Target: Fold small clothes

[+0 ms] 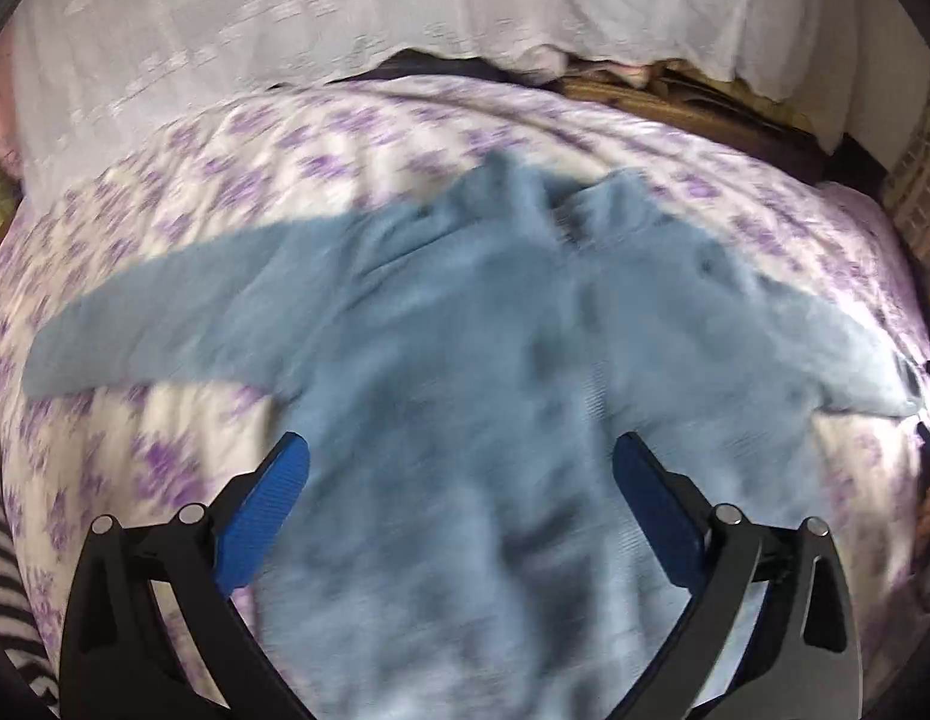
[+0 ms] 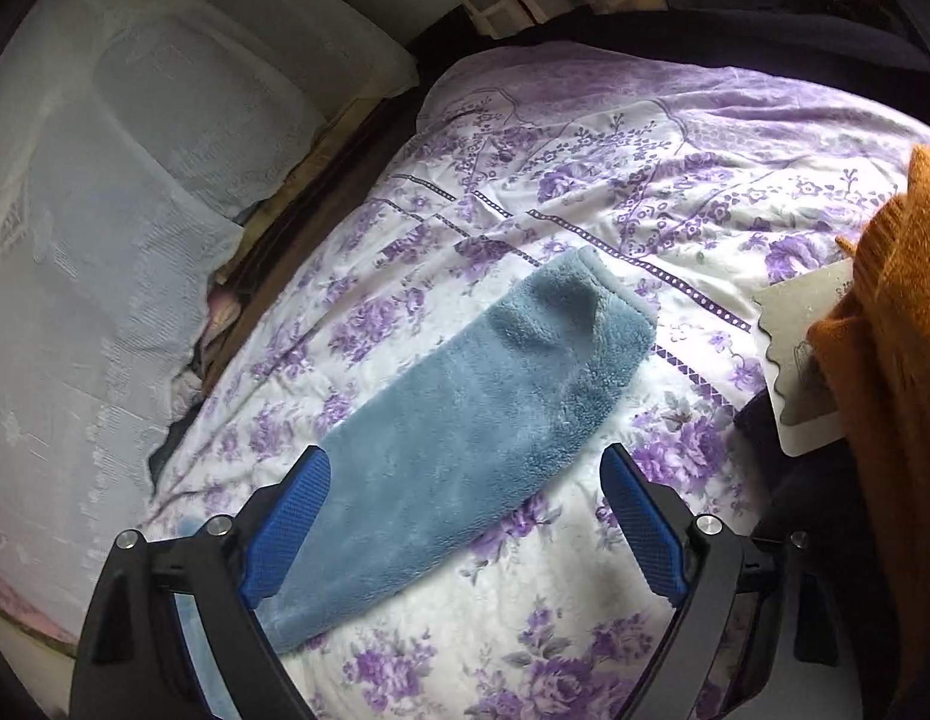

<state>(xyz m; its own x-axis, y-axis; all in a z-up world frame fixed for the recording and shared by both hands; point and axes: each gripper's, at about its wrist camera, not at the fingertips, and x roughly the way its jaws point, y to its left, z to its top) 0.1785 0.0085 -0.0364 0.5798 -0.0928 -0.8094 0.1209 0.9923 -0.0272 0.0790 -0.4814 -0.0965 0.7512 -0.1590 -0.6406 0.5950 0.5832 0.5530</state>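
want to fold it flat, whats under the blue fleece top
The blue fleece top lies spread on the purple floral bedspread. Anything between the two is covered.

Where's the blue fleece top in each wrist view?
Left wrist: the blue fleece top fills the centre, spread flat with both sleeves out, its hem between the open left tongs.
Right wrist: only one sleeve shows, running diagonally from lower left to centre, its near end between the open right tongs.
Shared landmark: the purple floral bedspread under the garment, also seen at.
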